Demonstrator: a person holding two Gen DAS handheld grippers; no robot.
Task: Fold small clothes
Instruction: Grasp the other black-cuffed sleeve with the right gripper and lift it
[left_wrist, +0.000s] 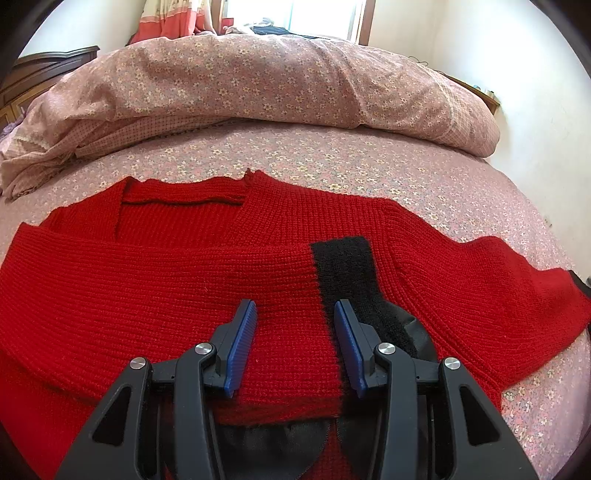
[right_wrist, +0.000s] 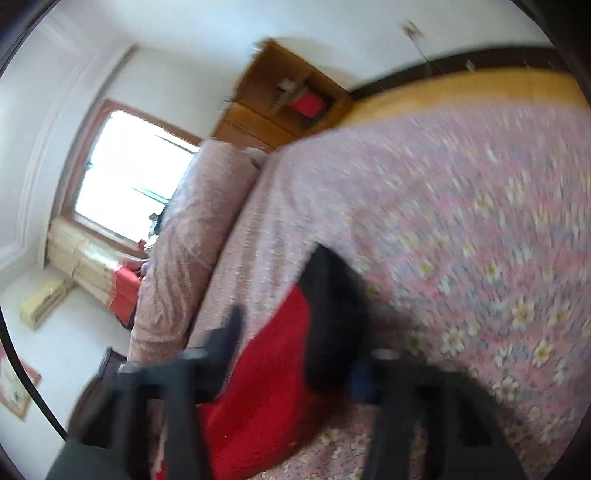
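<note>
In the left wrist view the left gripper (left_wrist: 295, 314) stands with jaws apart over the red sweater (left_wrist: 147, 288) on the bed (left_wrist: 369, 158), its folded sleeve's black cuff (left_wrist: 343, 266) just ahead, while the blurred right wrist view shows the right gripper (right_wrist: 295, 354) with red-and-black sleeve end (right_wrist: 280, 369) between its jaws, grip impossible to tell.

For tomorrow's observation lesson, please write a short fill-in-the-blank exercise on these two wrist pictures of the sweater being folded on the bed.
1. The knitted sweater spread on the bed is mostly ____ in colour.
2. The cuff at the end of the sleeve folded across its body is ____.
3. The bedsheet under the sweater is printed with small ____.
4. The pads on the left gripper are ____ in colour.

Missing words: red; black; flowers; blue
</note>
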